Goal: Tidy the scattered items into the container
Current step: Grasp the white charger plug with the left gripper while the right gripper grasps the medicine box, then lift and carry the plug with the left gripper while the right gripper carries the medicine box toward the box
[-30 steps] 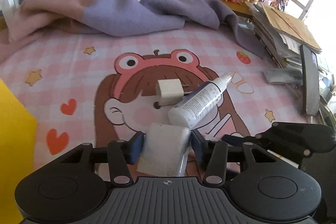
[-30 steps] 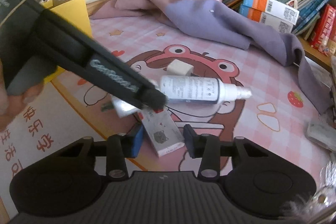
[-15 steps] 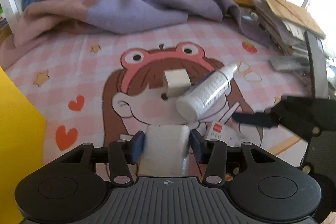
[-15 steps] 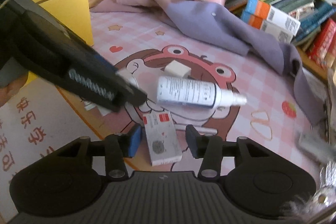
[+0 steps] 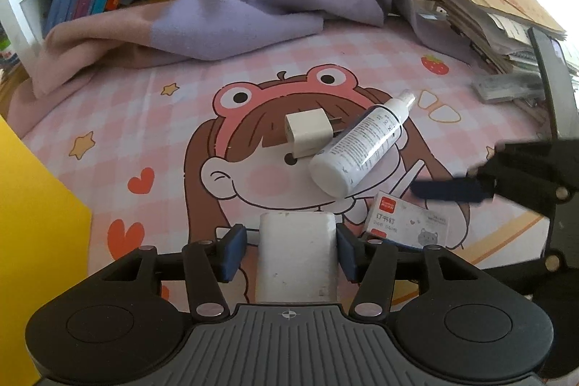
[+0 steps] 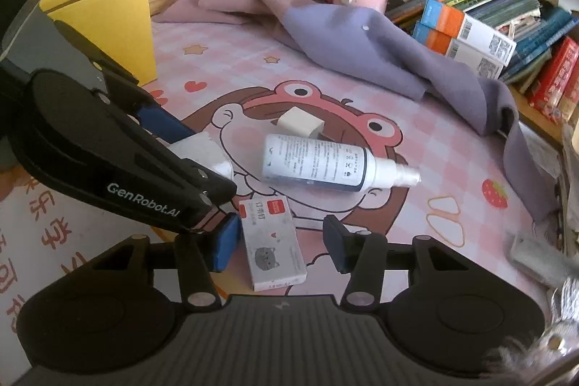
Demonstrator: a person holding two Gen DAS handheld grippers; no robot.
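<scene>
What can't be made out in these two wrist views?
- White block in the left gripper: what it is, both views; its rear is hidden by the gripper body.
- Yellow container: inside hidden by its wall; cut off by the left-wrist edge.
- Right gripper: blurred in the left-wrist view.
- Spray bottle: label print too small.
</scene>
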